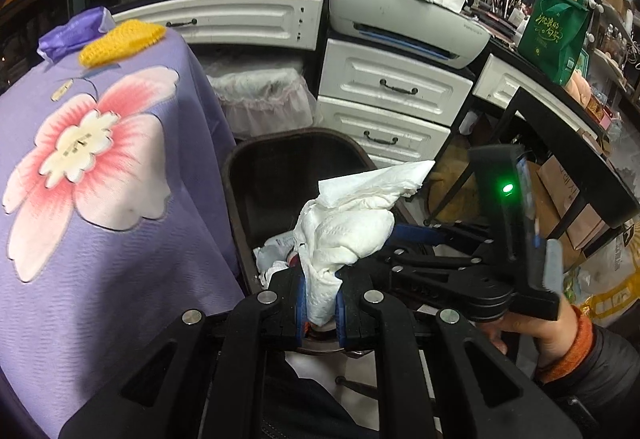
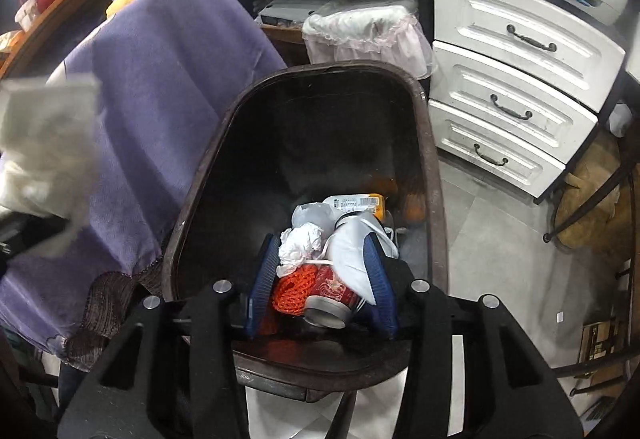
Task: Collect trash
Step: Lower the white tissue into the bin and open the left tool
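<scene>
The left gripper (image 1: pixel 320 313) is clamped on a crumpled white tissue (image 1: pixel 352 223) above the dark bin (image 2: pixel 432 175). The right gripper (image 2: pixel 322 279) stands parted over the trash inside, a red cup (image 2: pixel 332 291) and orange netting (image 2: pixel 290 287) between its pads untouched. A purple cloth (image 1: pixel 120 239) drapes beside the bin, white drawers (image 1: pixel 392 87) behind.

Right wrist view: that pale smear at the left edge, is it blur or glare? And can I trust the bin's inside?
Right wrist view: the smear is motion blur on the tissue, not glare; the bin's far wall is in deep shadow, while the trash near the open right tongs is sharp. Left wrist view: the tissue is crisp; edges bend from the fisheye.
</scene>
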The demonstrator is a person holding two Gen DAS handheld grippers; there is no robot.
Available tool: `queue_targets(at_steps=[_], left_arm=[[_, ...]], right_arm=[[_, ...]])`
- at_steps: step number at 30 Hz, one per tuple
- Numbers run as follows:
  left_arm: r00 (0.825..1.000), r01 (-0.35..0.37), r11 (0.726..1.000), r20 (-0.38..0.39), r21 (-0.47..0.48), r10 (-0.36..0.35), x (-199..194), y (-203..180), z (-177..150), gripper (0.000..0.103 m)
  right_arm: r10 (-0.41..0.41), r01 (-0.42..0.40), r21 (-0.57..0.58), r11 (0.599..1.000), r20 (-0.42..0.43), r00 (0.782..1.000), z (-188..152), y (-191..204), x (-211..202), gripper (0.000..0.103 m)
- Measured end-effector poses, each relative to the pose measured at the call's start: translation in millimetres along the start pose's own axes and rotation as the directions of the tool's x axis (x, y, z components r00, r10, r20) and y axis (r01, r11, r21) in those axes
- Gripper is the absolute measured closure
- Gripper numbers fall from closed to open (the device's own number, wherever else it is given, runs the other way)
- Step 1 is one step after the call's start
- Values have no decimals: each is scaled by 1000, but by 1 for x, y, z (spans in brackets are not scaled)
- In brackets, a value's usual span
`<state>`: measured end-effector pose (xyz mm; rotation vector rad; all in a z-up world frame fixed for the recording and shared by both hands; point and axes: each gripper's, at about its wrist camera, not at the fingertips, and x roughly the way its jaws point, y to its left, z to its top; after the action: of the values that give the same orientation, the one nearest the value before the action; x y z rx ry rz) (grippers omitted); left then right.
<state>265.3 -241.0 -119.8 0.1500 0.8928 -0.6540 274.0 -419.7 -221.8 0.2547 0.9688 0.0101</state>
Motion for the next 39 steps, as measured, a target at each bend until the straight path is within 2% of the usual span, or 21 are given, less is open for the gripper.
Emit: queue_targets(at_steps=[12,19,28,31,33,36,39], left_arm=[[995,-8,999,-102,41,12,46,-9,0,92],[989,-7,997,-144,77,18,69,-18,2,92],[982,-22,993,-184,113,42,92,-25,2,91],[982,-28,993,-182,119,49,95,-25,2,84],[983,-33,991,-174,129,55,94,-27,1,71],[986,-33,989,-155,142,55,92,-29,1,57],[988,-46,986,-140,159,68,89,-31,1,49]], right_arm=[[-97,98,-8,995,98,991,-3,-13,-47,47],[-139,135,45,990,119,983,-8,-36,-66,44],[-156,145,95,985,118,981,-16,-54,-74,43],[-154,142,105,984,118,981,-19,-56,-74,42],[-152,139,111,984,116,982,-19,-56,-72,40],[-149,136,113,984,117,982,-18,-55,-71,39],[-151,138,115,984,113,982,-19,-56,-70,39]])
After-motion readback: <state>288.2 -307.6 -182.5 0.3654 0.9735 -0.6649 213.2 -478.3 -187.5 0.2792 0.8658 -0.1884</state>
